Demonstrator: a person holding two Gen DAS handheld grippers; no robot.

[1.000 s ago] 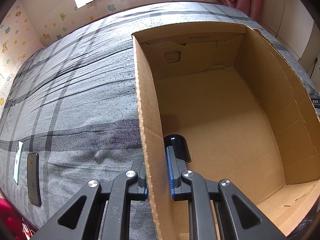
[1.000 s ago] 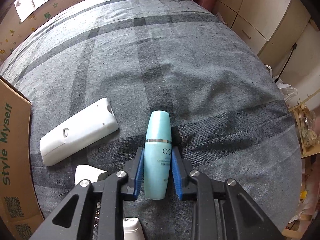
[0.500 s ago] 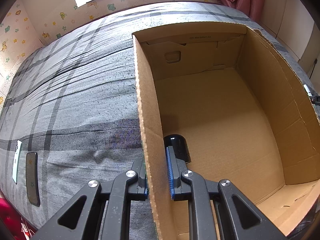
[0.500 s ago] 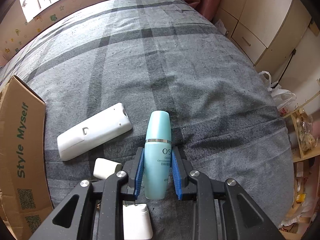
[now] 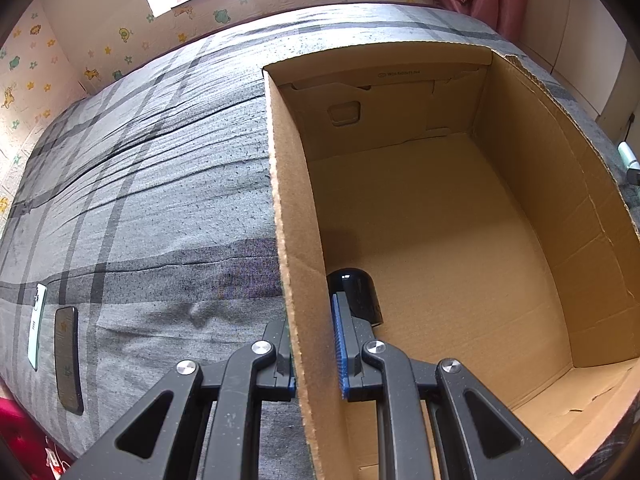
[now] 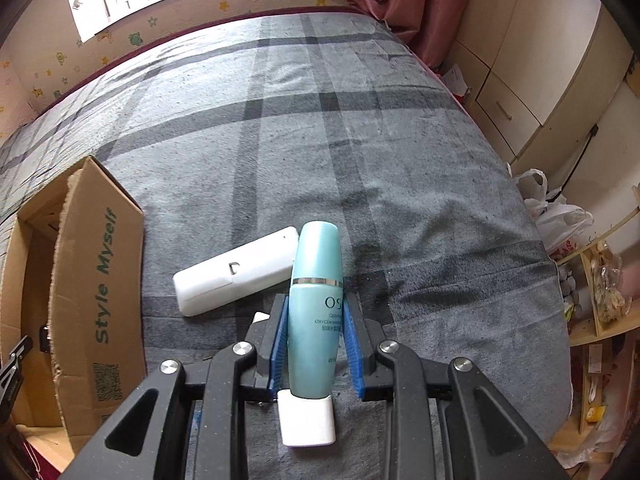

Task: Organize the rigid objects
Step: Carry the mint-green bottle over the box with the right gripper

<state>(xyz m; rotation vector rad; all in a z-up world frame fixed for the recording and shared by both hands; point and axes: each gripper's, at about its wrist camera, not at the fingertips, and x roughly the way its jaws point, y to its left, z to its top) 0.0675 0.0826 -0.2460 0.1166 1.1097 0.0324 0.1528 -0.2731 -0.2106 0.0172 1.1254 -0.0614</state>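
Observation:
My right gripper (image 6: pixel 314 344) is shut on a teal cosmetic bottle (image 6: pixel 316 304) and holds it above the grey plaid bed. Below it lie a long white remote-like case (image 6: pixel 236 272) and a small white block (image 6: pixel 307 422). My left gripper (image 5: pixel 314 348) is shut on the left wall (image 5: pixel 298 264) of an open cardboard box, one finger outside and one inside. A black cylinder (image 5: pixel 354 296) lies on the box floor just past the inner finger. The box also shows at the left of the right wrist view (image 6: pixel 96 280).
Two phones (image 5: pixel 66 364) lie on the bed at the far left, near its edge. White cupboards (image 6: pixel 540 60) and a pink curtain (image 6: pixel 420 4) stand beyond the bed's right side. Plastic bags and shelves (image 6: pixel 560 216) sit on the right.
My right gripper has lifted the teal bottle off the bed and drawn back, so the box has come into its view. The left gripper has stayed on the box wall.

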